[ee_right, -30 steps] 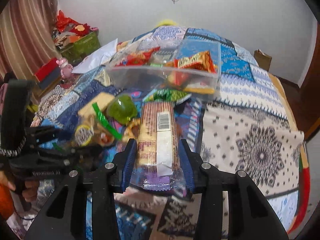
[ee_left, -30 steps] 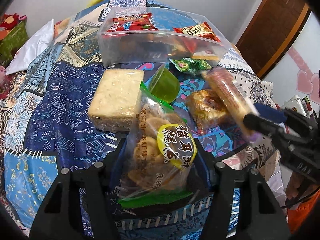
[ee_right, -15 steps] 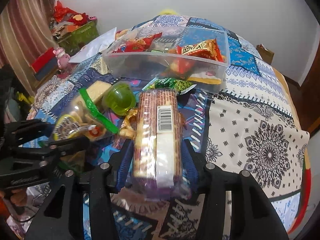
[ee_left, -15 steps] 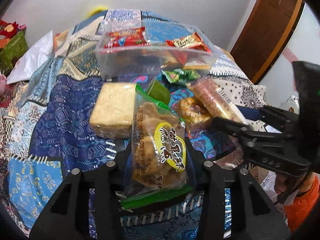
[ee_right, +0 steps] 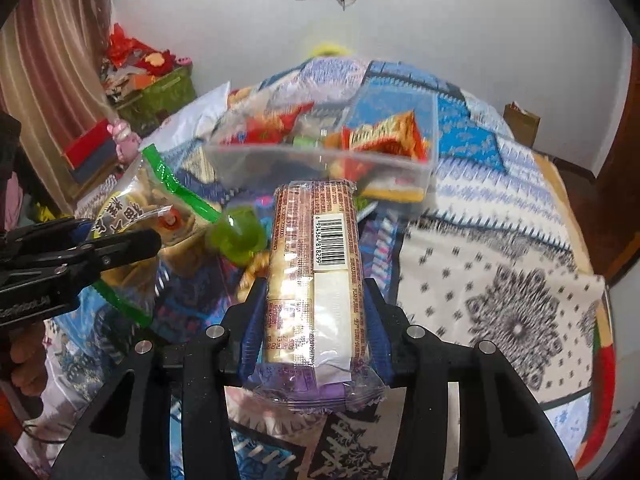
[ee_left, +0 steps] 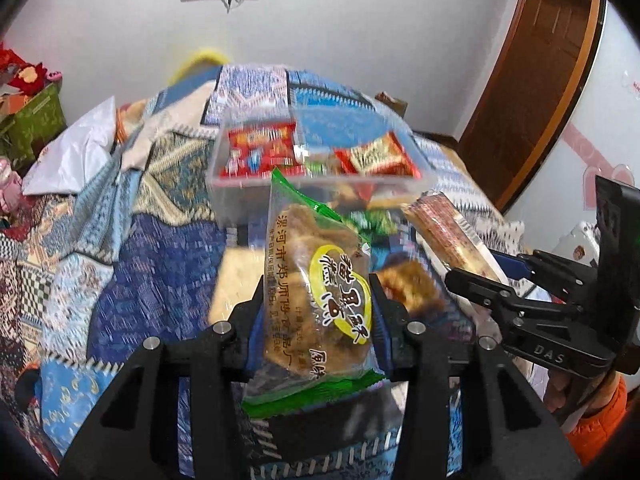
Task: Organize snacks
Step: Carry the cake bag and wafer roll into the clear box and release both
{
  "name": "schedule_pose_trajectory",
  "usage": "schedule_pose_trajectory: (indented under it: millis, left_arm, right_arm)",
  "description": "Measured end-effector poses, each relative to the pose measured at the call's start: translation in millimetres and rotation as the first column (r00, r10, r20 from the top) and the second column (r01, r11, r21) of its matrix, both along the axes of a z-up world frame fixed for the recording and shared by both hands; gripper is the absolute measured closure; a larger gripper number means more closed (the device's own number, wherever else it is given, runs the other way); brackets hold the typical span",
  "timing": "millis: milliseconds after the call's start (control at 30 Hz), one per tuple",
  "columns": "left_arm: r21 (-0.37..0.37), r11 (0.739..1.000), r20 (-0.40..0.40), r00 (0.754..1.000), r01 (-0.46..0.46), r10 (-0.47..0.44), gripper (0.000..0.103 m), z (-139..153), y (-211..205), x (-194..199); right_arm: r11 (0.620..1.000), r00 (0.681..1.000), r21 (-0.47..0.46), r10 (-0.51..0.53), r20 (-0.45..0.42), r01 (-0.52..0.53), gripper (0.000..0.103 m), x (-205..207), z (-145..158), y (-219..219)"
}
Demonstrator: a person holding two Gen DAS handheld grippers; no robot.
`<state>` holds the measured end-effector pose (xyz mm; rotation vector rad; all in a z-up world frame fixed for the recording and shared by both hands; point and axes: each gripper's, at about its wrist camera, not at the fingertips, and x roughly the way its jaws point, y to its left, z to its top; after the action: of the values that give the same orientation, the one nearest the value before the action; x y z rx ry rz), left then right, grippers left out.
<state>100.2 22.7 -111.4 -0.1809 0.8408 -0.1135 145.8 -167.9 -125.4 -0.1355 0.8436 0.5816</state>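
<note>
My left gripper (ee_left: pixel 318 296) is shut on a clear bag of fried snacks (ee_left: pixel 316 292) with green ends and a yellow label, held up above the bed. My right gripper (ee_right: pixel 316 300) is shut on a long pack of biscuits (ee_right: pixel 316 276) with a barcode, also lifted. Each gripper shows in the other's view: the right one (ee_left: pixel 476 276) with the biscuit pack (ee_left: pixel 448 232), the left one (ee_right: pixel 120 240) with the snack bag (ee_right: pixel 136 212). A clear plastic box (ee_left: pixel 240 196) (ee_right: pixel 320 160) of snack packets stands beyond both.
A patchwork quilt (ee_left: pixel 160 248) covers the bed. On it lie a green jelly cup (ee_right: pixel 238 236), a pale cake block (ee_left: pixel 236 276), a brown pastry pack (ee_left: pixel 408 284) and a green candy packet (ee_left: pixel 372 220). A wooden door (ee_left: pixel 532 80) stands at right.
Both grippers have risen and tilted up with their snacks. The box now sits lower and nearer behind the held packs. The view is blurred from motion.
</note>
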Motion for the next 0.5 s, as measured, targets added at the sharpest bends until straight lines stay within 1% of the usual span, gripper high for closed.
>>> schedule_pose_trajectory:
  millis: [233, 400, 500]
  left_arm:
    - [-0.001, 1.000, 0.071, 0.997, -0.028, 0.028, 0.059, 26.8, 11.0, 22.0]
    - [0.015, 0.999, 0.111, 0.993, -0.042, 0.040, 0.059, 40.3, 15.1, 42.8]
    - [0.005, 0.999, 0.130, 0.990, -0.053, 0.052, 0.059, 45.3, 18.4, 57.6]
  right_arm:
    - [0.999, 0.998, 0.048, -0.017, 0.064, 0.014, 0.061, 18.7, 28.2, 1.7]
    - [0.998, 0.995, 0.066, -0.023, 0.097, 0.017, 0.061, 37.2, 40.5, 9.2]
    - [0.997, 0.994, 0.077, -0.028, 0.109, 0.020, 0.061, 48.3, 43.9, 14.0]
